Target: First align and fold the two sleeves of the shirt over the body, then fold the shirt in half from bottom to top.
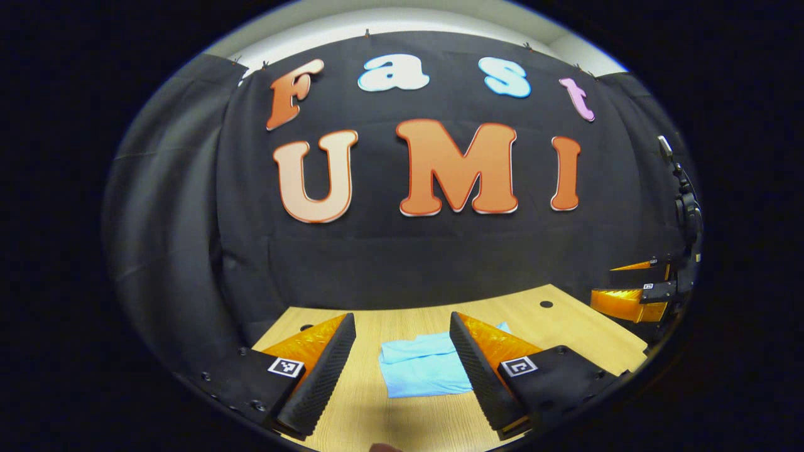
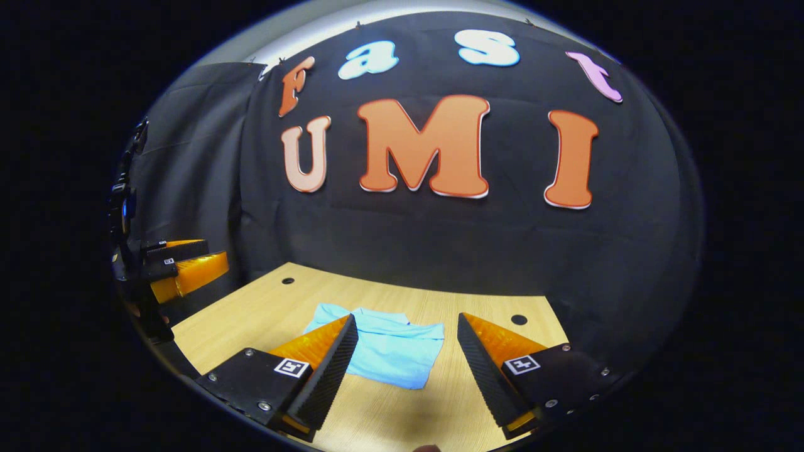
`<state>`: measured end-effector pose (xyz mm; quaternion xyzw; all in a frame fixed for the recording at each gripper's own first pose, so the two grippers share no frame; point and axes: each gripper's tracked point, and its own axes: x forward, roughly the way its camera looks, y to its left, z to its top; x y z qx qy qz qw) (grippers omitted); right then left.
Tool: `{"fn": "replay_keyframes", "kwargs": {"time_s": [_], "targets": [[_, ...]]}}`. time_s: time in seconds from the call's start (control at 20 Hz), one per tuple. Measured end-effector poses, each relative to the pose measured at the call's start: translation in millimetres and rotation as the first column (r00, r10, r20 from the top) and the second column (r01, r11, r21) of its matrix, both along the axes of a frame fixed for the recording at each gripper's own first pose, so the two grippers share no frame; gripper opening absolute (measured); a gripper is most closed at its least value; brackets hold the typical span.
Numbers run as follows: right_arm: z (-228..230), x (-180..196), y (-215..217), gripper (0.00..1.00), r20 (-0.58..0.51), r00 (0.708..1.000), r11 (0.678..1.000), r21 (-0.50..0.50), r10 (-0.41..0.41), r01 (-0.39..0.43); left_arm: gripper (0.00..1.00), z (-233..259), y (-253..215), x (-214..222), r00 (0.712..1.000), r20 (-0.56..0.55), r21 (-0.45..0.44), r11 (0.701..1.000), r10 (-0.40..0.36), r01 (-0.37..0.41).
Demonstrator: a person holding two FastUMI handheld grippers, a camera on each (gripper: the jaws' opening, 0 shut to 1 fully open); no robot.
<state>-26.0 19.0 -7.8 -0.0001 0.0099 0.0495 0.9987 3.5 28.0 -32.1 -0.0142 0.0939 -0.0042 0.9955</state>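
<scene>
Light-blue shirt (image 1: 424,370), folded into a compact rectangle, flat on the pale wooden worktop (image 1: 584,326), toward its middle. In the left gripper view: shirt ahead of and below the left hand-held gripper (image 1: 402,361), framed in the gap between the two fingers, its right edge hidden behind the right-hand finger, one corner showing just past that finger's top; no finger touching the cloth. Left hand-held gripper spread wide, holding nothing, raised above the worktop. In the right gripper view: same shirt (image 2: 392,351) ahead of the right hand-held gripper (image 2: 407,361), lying somewhat left of centre in the gap, its left part covered by the left-hand finger, a corner emerging beyond that finger; bare wood between the shirt's right edge and the right-hand finger. Right hand-held gripper likewise spread wide, empty, clear of the cloth. Each hand-held gripper visible from the other's camera: right one (image 1: 628,289) at the far right margin of the left gripper view, left one (image 2: 182,267) at the far left margin of the right gripper view, both off to the side of the shirt and well apart from it. Small dark round holes (image 2: 519,319) in the worktop near its far corners. Black cloth wall (image 2: 440,245) of the booth rising directly behind the worktop's far edge.
</scene>
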Motion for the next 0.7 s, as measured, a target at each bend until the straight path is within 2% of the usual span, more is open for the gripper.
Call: {"fn": "replay_keyframes", "kwargs": {"time_s": [0.25, 0.3, 0.35, 0.5, 0.7], "targets": [[19, -54, 13, 0.97, 0.098, 0.995, 1.0, -0.013, -0.019, 0.02, 0.98, 37, -4, -51, 0.994, 0.11, -0.012, 1.0, -0.006, 0.007], [18, -64, 14, 0.97, 0.124, 0.992, 0.999, -0.026, -0.038, 0.041, 0.98, 44, -4, -57, 0.991, 0.13, -0.018, 1.0, -0.015, 0.017], [19, -72, 14, 0.97, 0.138, 0.989, 0.997, -0.031, -0.06, 0.065, 0.98, 46, -7, -88, 0.988, 0.151, -0.024, 0.999, -0.021, 0.025], [18, -97, 25, 0.97, 0.149, 0.982, 0.993, -0.008, -0.111, 0.114, 0.98, 44, -7, -116, 0.985, 0.167, -0.048, 0.997, -0.046, 0.054], [12, -124, 51, 0.97, 0.168, 0.976, 0.99, 0.017, -0.138, 0.137, 0.98, 52, 8, -151, 0.968, 0.237, -0.002, 0.996, -0.087, 0.09]]}}
